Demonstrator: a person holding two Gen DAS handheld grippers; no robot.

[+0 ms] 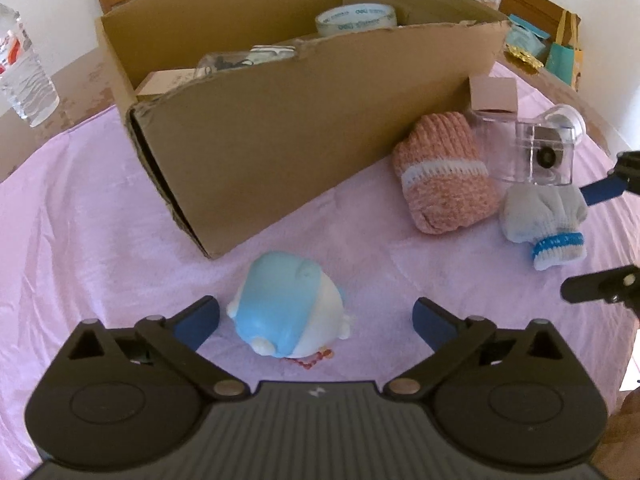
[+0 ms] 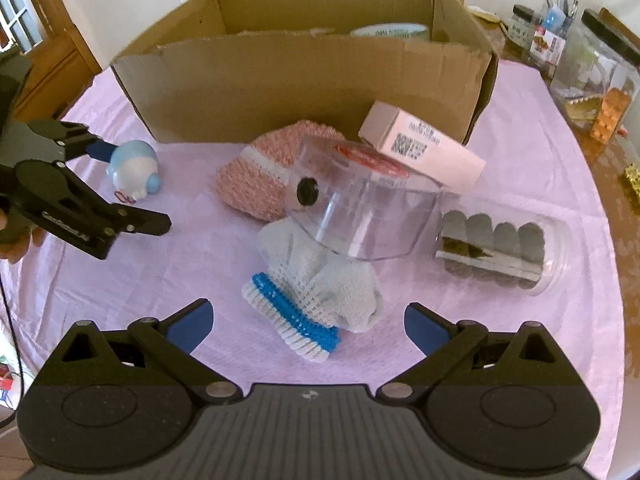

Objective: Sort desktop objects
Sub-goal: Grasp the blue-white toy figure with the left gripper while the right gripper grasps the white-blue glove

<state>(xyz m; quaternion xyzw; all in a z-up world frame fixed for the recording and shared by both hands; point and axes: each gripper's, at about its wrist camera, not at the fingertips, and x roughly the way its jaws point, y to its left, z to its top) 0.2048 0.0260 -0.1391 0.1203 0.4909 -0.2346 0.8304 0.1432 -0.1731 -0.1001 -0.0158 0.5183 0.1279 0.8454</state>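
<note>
Cardboard box (image 2: 304,80) stands at the back of the worktop (image 2: 180,280); tape roll (image 1: 356,20) inside it. Before the box: knit hat (image 2: 256,184) at centre, toy figure (image 2: 134,170) well to its left. Clear container (image 2: 360,216) overlaps the hat; small carton (image 2: 420,148) lies on the container. Glove (image 2: 320,300) lies nearest; clear tube (image 2: 500,244) to the right.

A: Item count?
B: One cardboard box (image 2: 304,80), two knitted mittens: pink (image 2: 256,184), grey (image 2: 320,292). One toy (image 1: 288,308), one tape roll (image 1: 356,20), two clear containers (image 2: 360,216) (image 2: 504,248).
</note>
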